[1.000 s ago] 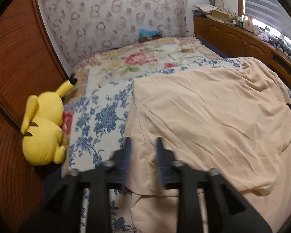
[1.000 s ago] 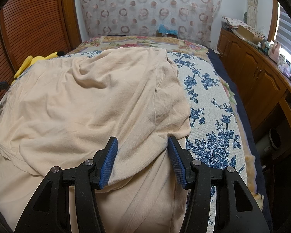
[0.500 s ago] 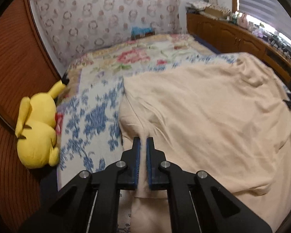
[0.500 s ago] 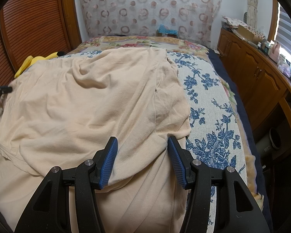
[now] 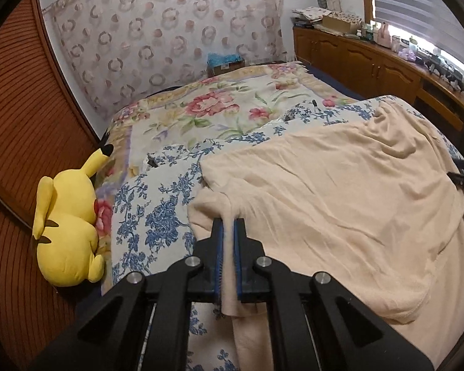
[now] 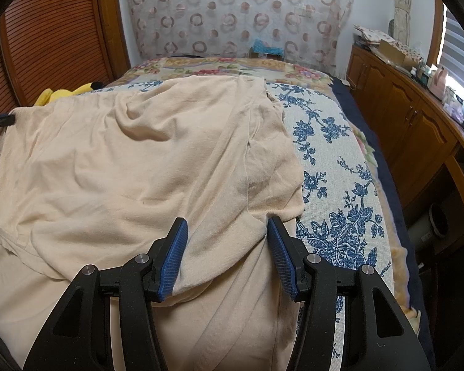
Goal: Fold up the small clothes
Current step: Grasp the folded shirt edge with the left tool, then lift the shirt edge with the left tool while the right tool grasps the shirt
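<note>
A wide bed (image 5: 219, 114) fills both views, covered by a blue-flowered cloth (image 6: 334, 167) over a rose-patterned quilt (image 5: 213, 105). On it lies a large cream shirt (image 6: 145, 167), soft and creased knit, its long axis running across the bed between the two grippers. Its far edge stops short of the quilt; bare flowered cloth stays free on both sides. A yellow plush toy (image 5: 65, 232) rests beside the wooden wall panel (image 5: 18, 130), apart from the shirt. The left gripper (image 5: 228, 227) is clamped on a raised pinch of the shirt's edge. The right gripper (image 6: 227, 232) stands parted, astride the shirt's fabric, pads not pressing it.
</note>
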